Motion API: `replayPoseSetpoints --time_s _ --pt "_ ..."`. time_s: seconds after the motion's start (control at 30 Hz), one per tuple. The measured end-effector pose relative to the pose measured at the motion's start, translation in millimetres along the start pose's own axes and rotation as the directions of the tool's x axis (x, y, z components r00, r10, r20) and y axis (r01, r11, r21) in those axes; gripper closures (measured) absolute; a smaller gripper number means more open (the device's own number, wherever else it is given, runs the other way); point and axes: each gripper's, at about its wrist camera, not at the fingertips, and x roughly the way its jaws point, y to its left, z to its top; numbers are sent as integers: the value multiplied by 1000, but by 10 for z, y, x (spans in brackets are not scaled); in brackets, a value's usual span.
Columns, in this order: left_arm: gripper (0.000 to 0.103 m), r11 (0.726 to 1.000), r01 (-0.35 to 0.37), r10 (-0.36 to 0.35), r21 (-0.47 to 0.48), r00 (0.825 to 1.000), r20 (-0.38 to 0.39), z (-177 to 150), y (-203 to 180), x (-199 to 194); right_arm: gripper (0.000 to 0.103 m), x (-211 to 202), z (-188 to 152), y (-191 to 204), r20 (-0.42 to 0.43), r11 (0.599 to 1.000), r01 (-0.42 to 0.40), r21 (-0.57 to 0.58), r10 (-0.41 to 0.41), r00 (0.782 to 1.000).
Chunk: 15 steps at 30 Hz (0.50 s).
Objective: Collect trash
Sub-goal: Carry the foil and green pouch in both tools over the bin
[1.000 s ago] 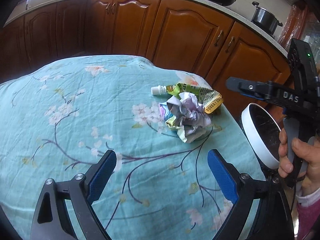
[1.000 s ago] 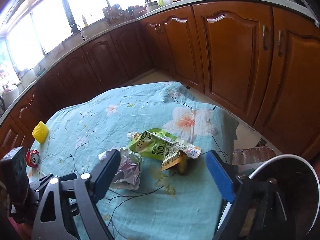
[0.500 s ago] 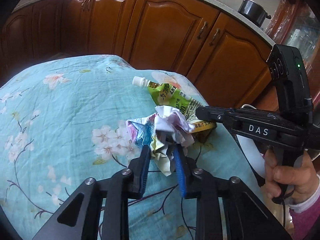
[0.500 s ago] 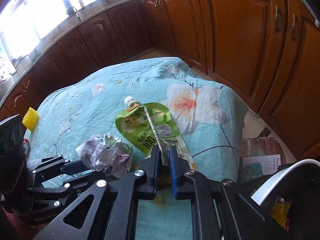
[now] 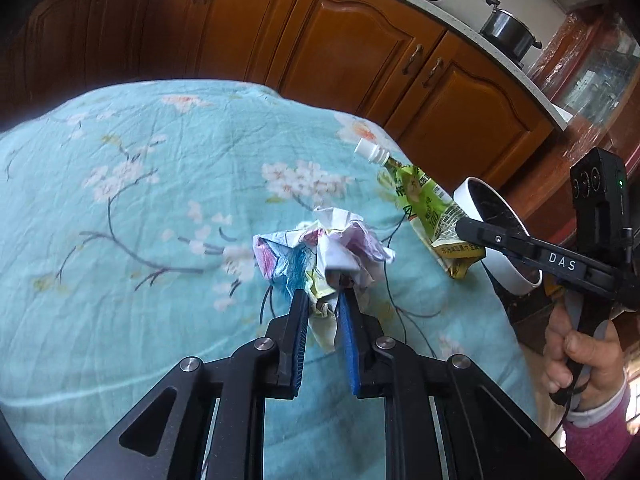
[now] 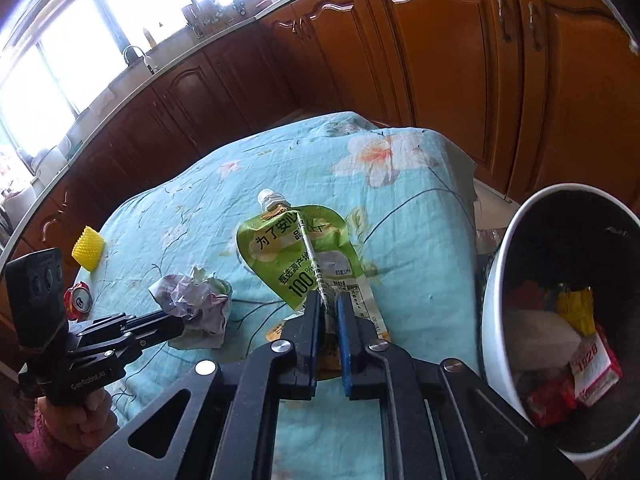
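Note:
A crumpled ball of coloured paper [image 5: 320,248] lies on the teal floral tablecloth [image 5: 140,220]. My left gripper [image 5: 324,296] is closing on it, and its blue pads press on the paper's near side. The same ball [image 6: 192,296] shows in the right wrist view at the left gripper's [image 6: 176,322] tip. A green drink pouch [image 6: 288,256] with a white spout lies near the table's right edge. My right gripper [image 6: 328,300] is shut on its bottom edge. In the left wrist view the pouch [image 5: 424,204] sits at the right gripper's [image 5: 460,226] tip.
A white trash bin [image 6: 496,272] with wrappers inside stands just past the table's right edge, beside the right gripper. A yellow spiky object [image 6: 89,249] and a red can [image 6: 78,300] sit at the table's left. Brown cabinets [image 5: 360,40] run behind.
Both grippers went from wide open to closed. The left moved in and clamped the crumpled paper; the right moved in and clamped the pouch's bottom edge.

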Motion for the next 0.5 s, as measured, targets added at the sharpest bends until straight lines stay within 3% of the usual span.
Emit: replayPoseSetpoints --time_s 0.23,0.33,0.37,0.5 --pt "89 998 -57 58 -25 998 23 -1 32 -7 90 260 -25 229 -45 999 23 -49 -25 999" --pt "75 995 -96 97 -21 994 43 -5 -33 -22 88 313 17 262 -39 997 12 -73 -14 999" --pt "64 994 -109 110 -26 993 50 -32 -59 -48 85 297 30 266 -36 997 4 -81 -7 999" --pt "62 994 -101 105 -49 991 79 -24 -82 14 83 343 61 302 -23 993 2 -121 -4 1000"
